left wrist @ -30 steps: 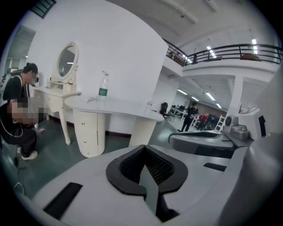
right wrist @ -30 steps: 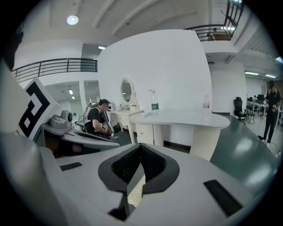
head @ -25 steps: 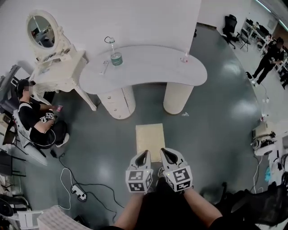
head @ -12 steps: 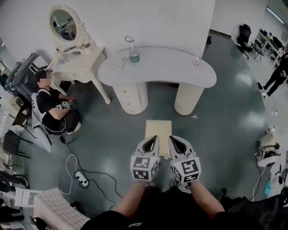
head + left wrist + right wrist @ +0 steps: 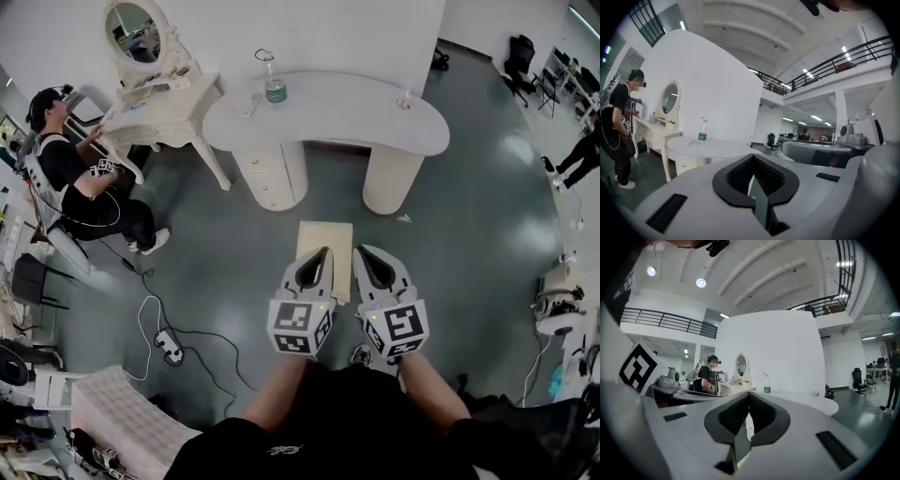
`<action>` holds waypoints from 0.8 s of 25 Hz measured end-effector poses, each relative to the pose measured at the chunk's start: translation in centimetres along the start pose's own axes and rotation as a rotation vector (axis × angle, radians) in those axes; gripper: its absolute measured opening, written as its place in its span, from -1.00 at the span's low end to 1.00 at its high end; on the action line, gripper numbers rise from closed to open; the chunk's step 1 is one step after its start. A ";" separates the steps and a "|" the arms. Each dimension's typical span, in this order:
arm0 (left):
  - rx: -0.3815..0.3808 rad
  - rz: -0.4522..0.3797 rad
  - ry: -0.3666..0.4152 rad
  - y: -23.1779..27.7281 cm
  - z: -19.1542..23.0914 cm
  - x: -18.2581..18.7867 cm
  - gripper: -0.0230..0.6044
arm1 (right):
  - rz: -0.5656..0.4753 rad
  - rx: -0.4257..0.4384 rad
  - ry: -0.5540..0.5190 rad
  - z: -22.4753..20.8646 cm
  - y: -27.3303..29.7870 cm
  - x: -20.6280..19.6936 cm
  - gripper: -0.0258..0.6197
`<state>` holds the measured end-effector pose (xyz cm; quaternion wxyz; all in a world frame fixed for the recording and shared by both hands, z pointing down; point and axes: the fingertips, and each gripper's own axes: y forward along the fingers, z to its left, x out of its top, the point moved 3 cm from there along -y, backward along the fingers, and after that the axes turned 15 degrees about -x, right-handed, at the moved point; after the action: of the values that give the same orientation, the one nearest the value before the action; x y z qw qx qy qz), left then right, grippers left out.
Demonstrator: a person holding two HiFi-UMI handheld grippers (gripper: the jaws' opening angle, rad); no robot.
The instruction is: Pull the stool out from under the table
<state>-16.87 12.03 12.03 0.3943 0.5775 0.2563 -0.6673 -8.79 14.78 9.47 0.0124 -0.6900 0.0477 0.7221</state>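
Stool [image 5: 326, 234] stands clear of the table [image 5: 328, 112], on open floor between it and the person holding the tools, so the pull looks done. The left gripper [image 5: 322, 258] and right gripper [image 5: 366, 255], each pressed together on nothing, have lifted above its near end. They sit higher than in the earlier frame, and the bystander [image 5: 70, 178], seated then, now stands.

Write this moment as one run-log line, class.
stool: standing clear of kidney-shaped table | left gripper: shut, empty | right gripper: shut, empty
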 end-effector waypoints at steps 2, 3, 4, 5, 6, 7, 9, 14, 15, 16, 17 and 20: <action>-0.011 -0.002 0.016 0.7 -0.9 0.2 -0.91 | -0.006 -0.007 0.010 -0.9 -0.3 0.2 -0.90; -0.016 -0.002 0.027 1.0 -1.4 0.3 -0.91 | -0.010 -0.010 0.014 -1.2 -0.4 0.3 -0.90; -0.020 -0.004 0.037 1.2 -1.7 0.5 -0.91 | -0.015 -0.012 0.018 -1.6 -0.5 0.5 -0.90; -0.024 -0.006 0.046 1.4 -2.0 0.6 -0.91 | -0.022 -0.016 0.021 -1.9 -0.6 0.7 -0.90; -0.028 -0.010 0.052 1.5 -2.2 0.9 -0.91 | -0.029 -0.020 0.020 -2.1 -0.7 0.9 -0.90; -0.030 -0.014 0.057 1.7 -2.4 1.1 -0.91 | -0.036 -0.024 0.017 -2.3 -0.7 1.0 -0.90; -0.033 -0.020 0.067 1.9 -2.7 1.4 -0.91 | -0.044 -0.030 0.008 -2.6 -0.9 1.2 -0.90; -0.041 -0.027 0.074 2.4 -3.6 1.4 -0.91 | -0.051 -0.040 0.001 -3.4 -1.4 1.2 -0.90; -0.043 -0.027 0.074 2.5 -3.8 1.4 -0.91 | -0.051 -0.043 0.002 -3.6 -1.5 1.1 -0.90; -0.045 -0.028 0.075 2.5 -3.9 1.4 -0.91 | -0.050 -0.046 0.003 -3.7 -1.5 1.1 -0.90; -0.046 -0.027 0.075 2.6 -4.0 1.3 -0.91 | -0.050 -0.048 0.003 -3.8 -1.6 1.2 -0.90; -0.044 -0.019 0.067 2.4 -4.0 0.9 -0.91 | -0.056 -0.047 0.007 -3.8 -1.8 1.3 -0.90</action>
<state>-12.65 13.64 10.65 0.3917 0.5881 0.2897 -0.6455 -4.94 16.22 7.96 0.0163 -0.6937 0.0114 0.7200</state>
